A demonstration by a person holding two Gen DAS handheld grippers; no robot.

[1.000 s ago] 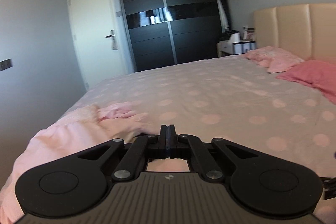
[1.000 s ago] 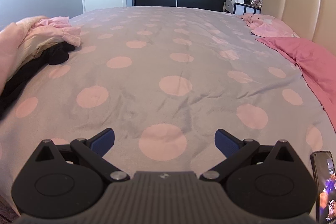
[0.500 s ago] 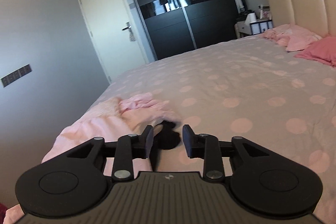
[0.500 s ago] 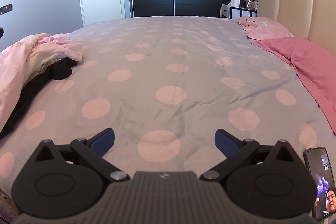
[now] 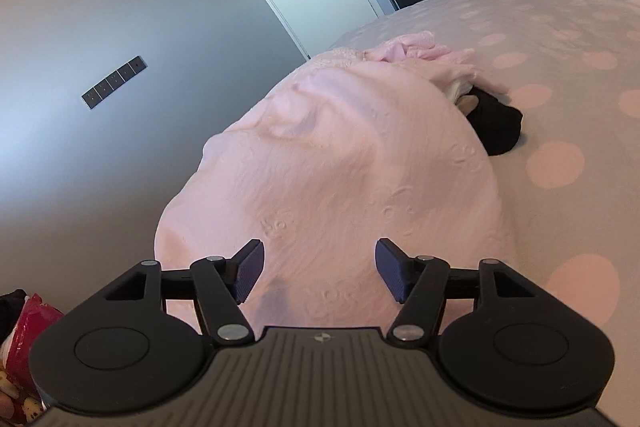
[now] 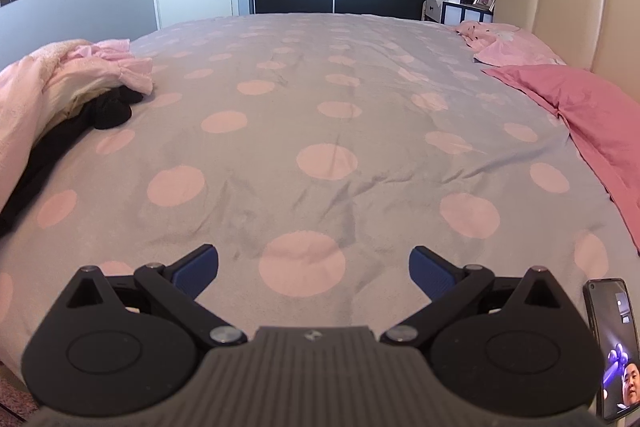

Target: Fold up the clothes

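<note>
Left view: the left gripper [image 5: 318,277] is opening, nothing between its jaws, the pink garment [image 5: 340,163] just ahead. It may pinch several layers.

Right view: the right gripper [image 6: 314,273] is open over the bedspread [image 6: 320,107]; the clothes pile [image 6: 60,83] lies far left, a long reach.

Soft daylight, sharp centre, fisheye-bent edges, corners perhaps vignetted.

No words, numbers or brand names can be read in either view. The one mark is a small round emblem, without letters, on the ribbed grey body of the left tool [image 5: 319,271] and right tool [image 6: 313,269].
</note>
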